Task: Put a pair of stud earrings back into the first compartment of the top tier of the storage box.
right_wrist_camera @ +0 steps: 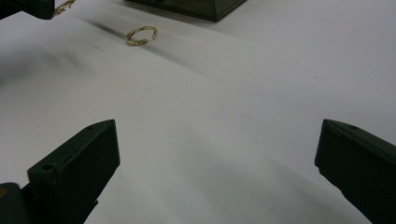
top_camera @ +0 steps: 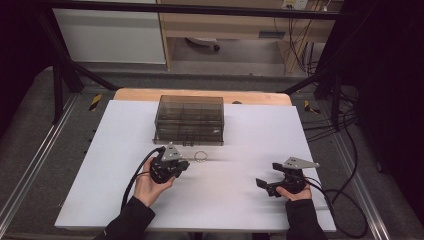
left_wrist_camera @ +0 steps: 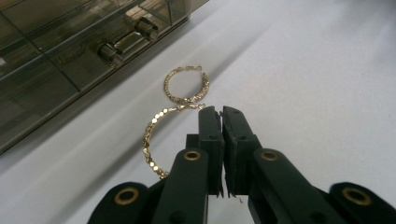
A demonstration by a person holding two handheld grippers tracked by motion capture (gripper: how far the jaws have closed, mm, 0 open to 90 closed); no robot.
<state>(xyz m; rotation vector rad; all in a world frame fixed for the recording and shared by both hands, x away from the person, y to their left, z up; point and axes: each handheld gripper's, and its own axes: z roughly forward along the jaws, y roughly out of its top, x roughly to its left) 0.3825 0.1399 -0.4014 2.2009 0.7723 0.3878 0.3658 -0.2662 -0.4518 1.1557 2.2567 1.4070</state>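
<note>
My left hand-held gripper (left_wrist_camera: 219, 112) is clenched on the larger gold hoop (left_wrist_camera: 152, 140), smaller hoop (left_wrist_camera: 186, 84) just ahead, organizer box (left_wrist_camera: 56, 60) unopened; right hand-held gripper (right_wrist_camera: 217, 154) idles released.

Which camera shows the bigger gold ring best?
The left gripper view: the bigger gold ring sits close and sharp beside the shut left gripper. The right gripper view catches a corner bit; in the high view I cannot make it out.

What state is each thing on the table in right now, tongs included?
Left tongs: shut on the larger gold bracelet.
Right tongs: open, holding nothing.
Smaller gold bracelet: lying flat on the white tabletop.
Smoky plastic organizer box: lid closed.
</note>
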